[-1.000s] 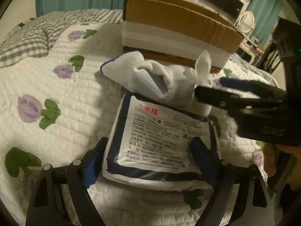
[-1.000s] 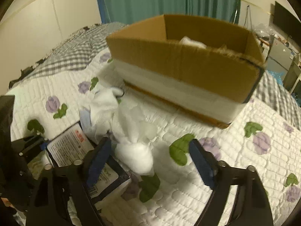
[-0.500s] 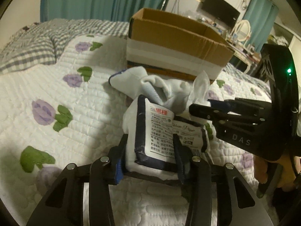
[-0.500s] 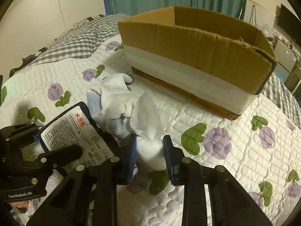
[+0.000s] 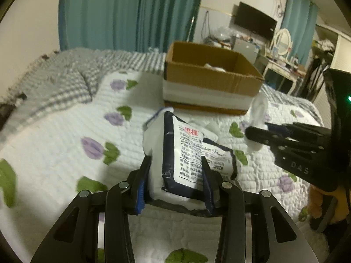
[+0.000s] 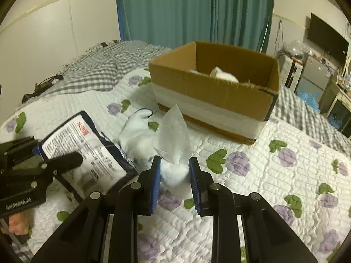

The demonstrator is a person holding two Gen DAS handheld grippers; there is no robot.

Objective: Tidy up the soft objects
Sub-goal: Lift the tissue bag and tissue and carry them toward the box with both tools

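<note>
My left gripper [image 5: 174,184] is shut on a white tissue pack with a navy border [image 5: 184,153] and holds it tilted above the quilt; the pack also shows in the right wrist view [image 6: 87,149]. My right gripper [image 6: 175,179] is shut on a crumpled white tissue wad [image 6: 174,149], lifted off the bed; the wad shows in the left wrist view [image 5: 256,118]. A white sock [image 6: 136,131] lies on the quilt between them. An open cardboard box [image 6: 210,92] stands behind, with a white soft item [image 6: 222,74] inside.
The bed has a white quilt with purple flowers [image 6: 274,175] and a grey checked blanket [image 6: 105,65] at the back left. Teal curtains [image 6: 193,11] hang behind. A desk and mirror [image 5: 283,50] stand to the right of the bed.
Both grippers closed, the left on the tissue pack and the right on the tissue wad. Both have lifted their loads off the quilt, and the box interior has come into view.
</note>
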